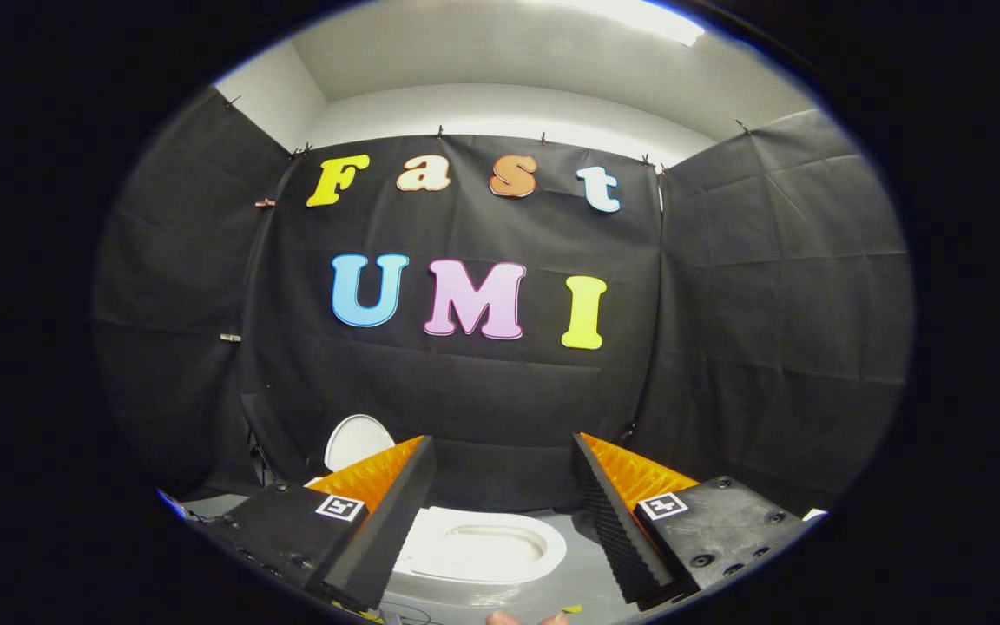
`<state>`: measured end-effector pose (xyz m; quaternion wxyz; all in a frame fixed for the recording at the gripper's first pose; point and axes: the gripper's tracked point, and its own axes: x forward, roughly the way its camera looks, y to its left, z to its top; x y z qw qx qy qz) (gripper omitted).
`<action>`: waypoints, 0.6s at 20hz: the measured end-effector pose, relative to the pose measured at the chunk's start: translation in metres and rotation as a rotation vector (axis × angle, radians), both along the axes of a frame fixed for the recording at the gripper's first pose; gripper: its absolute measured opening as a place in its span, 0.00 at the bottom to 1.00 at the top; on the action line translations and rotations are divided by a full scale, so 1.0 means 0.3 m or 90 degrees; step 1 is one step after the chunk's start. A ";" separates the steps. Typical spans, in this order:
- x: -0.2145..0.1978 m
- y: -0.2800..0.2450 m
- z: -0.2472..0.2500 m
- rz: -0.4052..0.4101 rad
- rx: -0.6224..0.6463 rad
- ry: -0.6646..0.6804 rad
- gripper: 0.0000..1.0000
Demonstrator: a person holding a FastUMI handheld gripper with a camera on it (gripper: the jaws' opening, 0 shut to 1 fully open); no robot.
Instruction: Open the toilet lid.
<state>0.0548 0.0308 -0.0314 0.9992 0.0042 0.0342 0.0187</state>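
Gripper (504,521) fingers spread wide w/ nothing held, I see toilet (478,549) bowl below between them, lid (358,441) already upright beyond left finger.

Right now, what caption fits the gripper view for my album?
Open claw hovers above white toilet, its lid already raised.
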 end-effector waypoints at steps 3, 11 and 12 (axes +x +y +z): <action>-0.031 -0.034 -0.011 -0.012 0.022 0.002 0.99; -0.086 -0.063 -0.044 -0.033 0.029 0.007 0.99; -0.087 -0.054 -0.049 -0.031 0.027 0.009 0.98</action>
